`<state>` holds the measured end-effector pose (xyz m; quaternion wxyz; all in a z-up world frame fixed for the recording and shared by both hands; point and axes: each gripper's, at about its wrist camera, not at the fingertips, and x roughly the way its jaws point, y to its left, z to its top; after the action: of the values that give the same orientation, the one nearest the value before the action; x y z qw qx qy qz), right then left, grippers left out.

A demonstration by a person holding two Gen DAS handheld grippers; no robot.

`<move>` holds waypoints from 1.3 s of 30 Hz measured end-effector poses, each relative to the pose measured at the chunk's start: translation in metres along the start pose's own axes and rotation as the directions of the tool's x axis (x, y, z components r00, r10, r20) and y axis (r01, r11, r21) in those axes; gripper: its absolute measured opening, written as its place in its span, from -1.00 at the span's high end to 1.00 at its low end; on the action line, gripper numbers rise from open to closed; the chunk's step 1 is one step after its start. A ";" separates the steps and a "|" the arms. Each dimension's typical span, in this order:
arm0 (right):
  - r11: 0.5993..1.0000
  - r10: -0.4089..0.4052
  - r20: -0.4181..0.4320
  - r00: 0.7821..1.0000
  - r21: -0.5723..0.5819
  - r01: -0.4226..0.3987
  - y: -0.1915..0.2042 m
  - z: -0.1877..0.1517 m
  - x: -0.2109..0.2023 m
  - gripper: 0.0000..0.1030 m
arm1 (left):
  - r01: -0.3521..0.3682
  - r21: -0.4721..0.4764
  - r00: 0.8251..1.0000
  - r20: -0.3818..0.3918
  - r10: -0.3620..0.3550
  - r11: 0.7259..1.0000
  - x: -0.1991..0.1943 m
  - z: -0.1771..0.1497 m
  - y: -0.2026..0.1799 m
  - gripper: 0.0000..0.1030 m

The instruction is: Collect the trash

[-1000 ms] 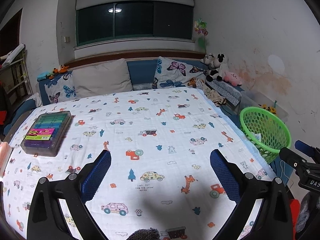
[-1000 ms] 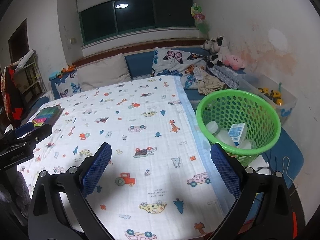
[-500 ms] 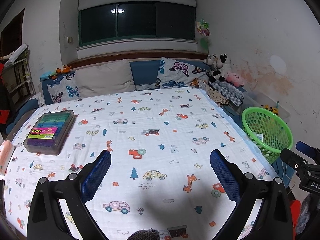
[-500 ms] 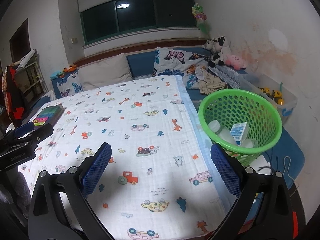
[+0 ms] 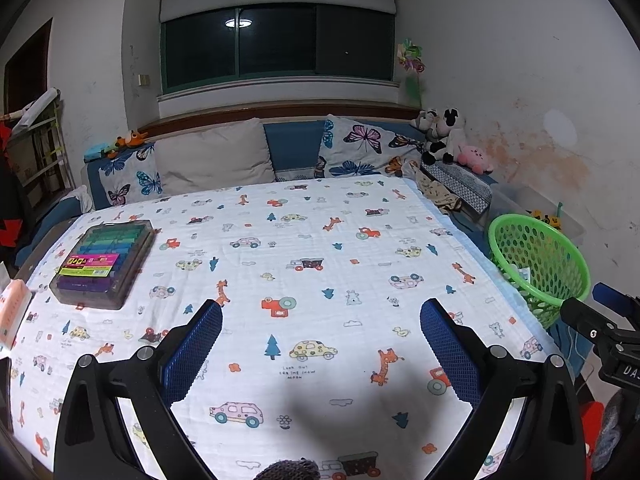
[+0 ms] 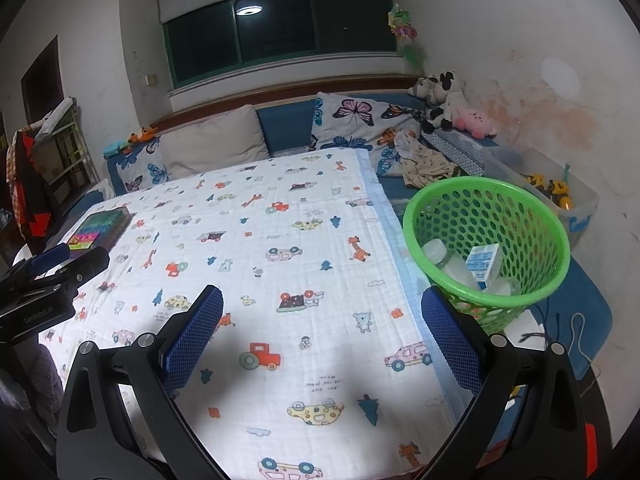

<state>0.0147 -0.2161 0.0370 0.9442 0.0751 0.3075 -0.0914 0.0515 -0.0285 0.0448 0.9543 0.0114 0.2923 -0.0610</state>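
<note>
My left gripper (image 5: 320, 344) wide open, empty, above near edge of blanket (image 5: 304, 240). My right gripper (image 6: 322, 330) same, nothing held. Basket (image 6: 486, 216) off blanket's right edge, holding carton (image 6: 485, 264) and bottles. Collecting looks nearly done. Next: check pink pack (image 5: 12, 312) at left edge.

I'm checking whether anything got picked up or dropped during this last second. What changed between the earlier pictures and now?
Only the viewpoint shifted: both grippers drew back slightly from the bed. Nothing was grasped or released. The left gripper and right gripper stay open and empty; the green basket keeps its carton and bottles.
</note>
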 end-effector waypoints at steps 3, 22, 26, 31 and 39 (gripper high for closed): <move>1.000 0.002 -0.001 1.000 0.004 -0.002 0.000 0.000 0.001 -0.91 | -0.006 0.000 1.000 0.002 0.006 1.000 0.000 0.000 0.000 -0.86; 1.000 0.009 -0.004 1.000 0.006 -0.009 0.000 -0.001 0.002 -0.91 | -0.015 -0.008 1.000 0.002 0.015 1.000 -0.001 -0.002 0.002 -0.86; 1.000 0.010 -0.005 1.000 0.007 -0.010 -0.001 -0.001 0.002 -0.91 | -0.018 -0.009 1.000 0.002 0.018 1.000 -0.001 -0.002 0.002 -0.86; 1.000 0.011 -0.006 1.000 0.006 -0.011 -0.001 -0.002 0.003 -0.91 | -0.021 -0.013 1.000 -0.001 0.021 1.000 0.001 -0.003 0.001 -0.86; 1.000 0.013 -0.014 1.000 0.010 -0.012 0.000 -0.003 0.007 -0.91 | -0.031 -0.023 1.000 0.001 0.031 0.999 0.003 -0.005 0.005 -0.86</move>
<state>0.0184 -0.2159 0.0305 0.9421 0.0825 0.3133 -0.0865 0.0512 -0.0240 0.0390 0.9554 0.0053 0.2921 -0.0426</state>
